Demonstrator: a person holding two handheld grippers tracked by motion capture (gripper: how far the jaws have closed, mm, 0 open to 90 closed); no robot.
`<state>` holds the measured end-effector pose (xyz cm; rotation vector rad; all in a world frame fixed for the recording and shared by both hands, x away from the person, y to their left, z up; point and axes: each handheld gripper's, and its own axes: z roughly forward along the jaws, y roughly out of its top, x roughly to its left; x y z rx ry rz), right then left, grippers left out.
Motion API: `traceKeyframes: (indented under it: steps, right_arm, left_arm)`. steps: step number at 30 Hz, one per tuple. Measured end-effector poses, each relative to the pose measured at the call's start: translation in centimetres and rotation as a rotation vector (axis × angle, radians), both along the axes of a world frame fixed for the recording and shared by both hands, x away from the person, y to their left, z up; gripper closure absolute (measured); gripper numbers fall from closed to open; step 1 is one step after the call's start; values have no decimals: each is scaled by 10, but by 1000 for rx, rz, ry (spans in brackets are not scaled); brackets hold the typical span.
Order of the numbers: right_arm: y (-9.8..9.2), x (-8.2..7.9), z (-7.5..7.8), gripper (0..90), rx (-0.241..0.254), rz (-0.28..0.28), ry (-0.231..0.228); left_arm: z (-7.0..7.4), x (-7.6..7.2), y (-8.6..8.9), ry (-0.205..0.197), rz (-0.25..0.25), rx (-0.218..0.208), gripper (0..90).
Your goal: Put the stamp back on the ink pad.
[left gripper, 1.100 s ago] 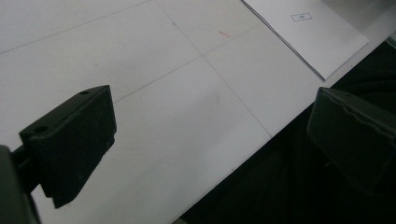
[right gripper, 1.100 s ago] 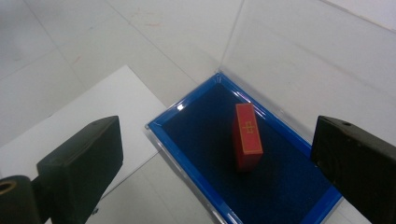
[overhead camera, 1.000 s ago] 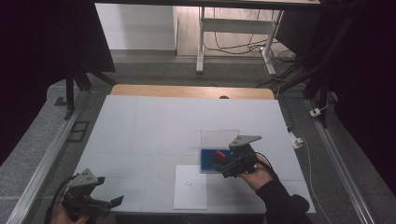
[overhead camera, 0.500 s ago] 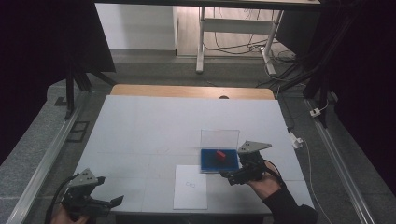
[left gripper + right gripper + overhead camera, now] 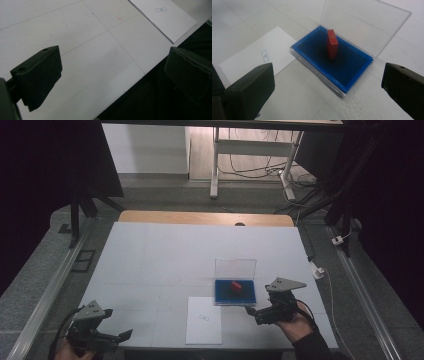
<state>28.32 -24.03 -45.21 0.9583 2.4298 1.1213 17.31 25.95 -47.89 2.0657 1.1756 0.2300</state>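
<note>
A white table (image 5: 150, 255) seen from above, with 2 hand-held grippers at its near edge.

Near the middle of the table's near half sits a shallow blue tray (image 5: 235, 292) with a clear lid (image 5: 235, 269) standing open and upright at its far side. A small red block (image 5: 235, 285) stands on end inside the tray, on the dark blue pad. In the right gripper view the block (image 5: 332, 47) is upright, roughly in the middle of the tray (image 5: 352, 75), and the lid (image 5: 362, 25) leans back behind it.

Just beside the tray, toward the near left, lies a white sheet (image 5: 204, 320) of paper with a small blue stamped rectangle (image 5: 203, 317) on it. The sheet reaches almost to the table's near edge. The mark is too small to read.

The right gripper (image 5: 255, 312) is held in a hand (image 5: 295, 325) at the near right, close to the tray's near right corner and pointing left. Its jaws are spread wide, with nothing between them; they are not touching the tray.

The left gripper (image 5: 122, 336) is at the near left corner, well apart from the tray and sheet. Its jaws are also spread wide and empty, hanging over the table's near edge. In the left gripper view, the sheet (image 5: 162, 17) lies farther off.
</note>
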Motion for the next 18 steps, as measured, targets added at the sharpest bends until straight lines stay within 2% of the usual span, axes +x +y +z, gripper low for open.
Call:
traceKeyframes:
  steps: [8,18]
  right_arm:
    - [-20,-10,-1,0,-10,-63,-22]
    - [-47,-21,-1,0,19,-147,-8]
  left_arm:
    - [0,0,0,-1,-1,-3,16]
    - [0,0,1,-3,2,-6,16]
